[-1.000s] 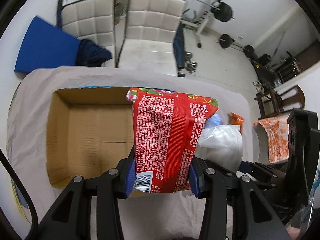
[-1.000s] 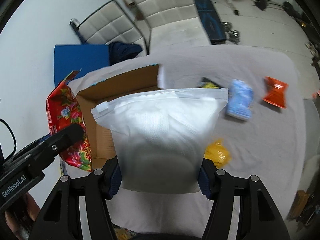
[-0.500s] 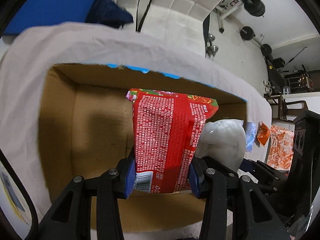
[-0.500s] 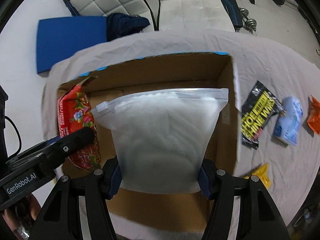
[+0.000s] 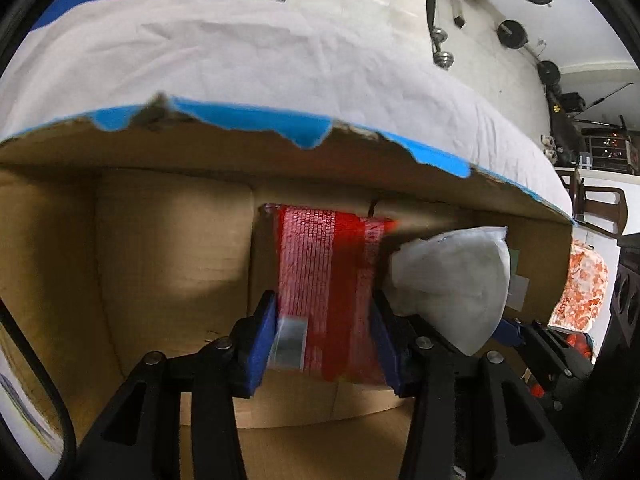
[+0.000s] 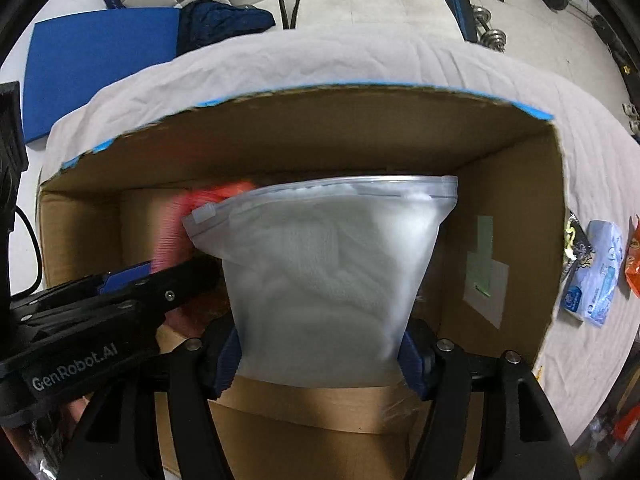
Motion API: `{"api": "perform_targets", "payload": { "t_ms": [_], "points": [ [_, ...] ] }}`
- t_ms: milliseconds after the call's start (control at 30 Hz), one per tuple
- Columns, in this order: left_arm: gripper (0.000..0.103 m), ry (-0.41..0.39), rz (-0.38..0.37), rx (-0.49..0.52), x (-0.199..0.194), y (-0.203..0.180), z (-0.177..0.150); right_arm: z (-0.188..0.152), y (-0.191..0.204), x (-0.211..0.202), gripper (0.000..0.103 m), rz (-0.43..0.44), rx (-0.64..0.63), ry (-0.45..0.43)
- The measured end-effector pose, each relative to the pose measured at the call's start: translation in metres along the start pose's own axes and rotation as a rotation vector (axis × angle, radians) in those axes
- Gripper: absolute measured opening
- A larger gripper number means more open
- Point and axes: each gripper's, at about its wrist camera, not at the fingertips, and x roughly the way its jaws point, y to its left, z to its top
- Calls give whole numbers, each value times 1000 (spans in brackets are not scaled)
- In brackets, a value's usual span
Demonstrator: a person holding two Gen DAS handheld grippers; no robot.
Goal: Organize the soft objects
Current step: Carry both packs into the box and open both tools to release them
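Observation:
An open cardboard box (image 6: pixel 360 128) stands on the cloth-covered table. My left gripper (image 5: pixel 326 340) reaches down into it with a red snack packet (image 5: pixel 328 272) between its blue pads. The packet is blurred and leans away, the pads still lie against its sides, and the jaws are opening. Just to its right, my right gripper (image 6: pixel 320 356) points down into the same box with a frosted zip bag of white cloth (image 6: pixel 328 272) between its pads. These jaws are opening too, though the pads still touch the bag. The red packet (image 6: pixel 172 232) also shows left of the bag.
Right of the box, a black-and-yellow packet (image 6: pixel 576 248), a light blue pack (image 6: pixel 596 280) and an orange packet (image 6: pixel 632 264) lie on the white cloth (image 6: pixel 280 64). Beyond the table are a blue mat (image 6: pixel 100 60), white chairs and gym weights.
Both grippers have sunk from above the table into the box. The red packet now leans away from the left wrist camera and blurs. The bag sits as before between the right pads.

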Motion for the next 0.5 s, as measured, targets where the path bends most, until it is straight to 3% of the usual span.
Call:
{"api": "perform_targets", "payload": {
  "t_ms": [167,300,367,400,433,500],
  "points": [
    [48,-22,53,46,-3,-7,-5,6,-2,8,74,-32,-5,4],
    [59,-56,80,34,-8,-5,-9,3,-2,3,78,-23,-6,-7],
    [66,-89,108,37,-16,-4,-17,0,-3,-2,92,-20,-5,-10],
    [75,-104,116,38,-20,-2,-21,-2,-3,-6,103,-15,-6,-12],
    [85,-121,123,41,-24,-2,-27,-6,-2,-10,103,-21,-9,-19],
    [94,-140,117,36,-30,1,-38,-12,1,-18,103,-35,-18,-41]
  ]
}}
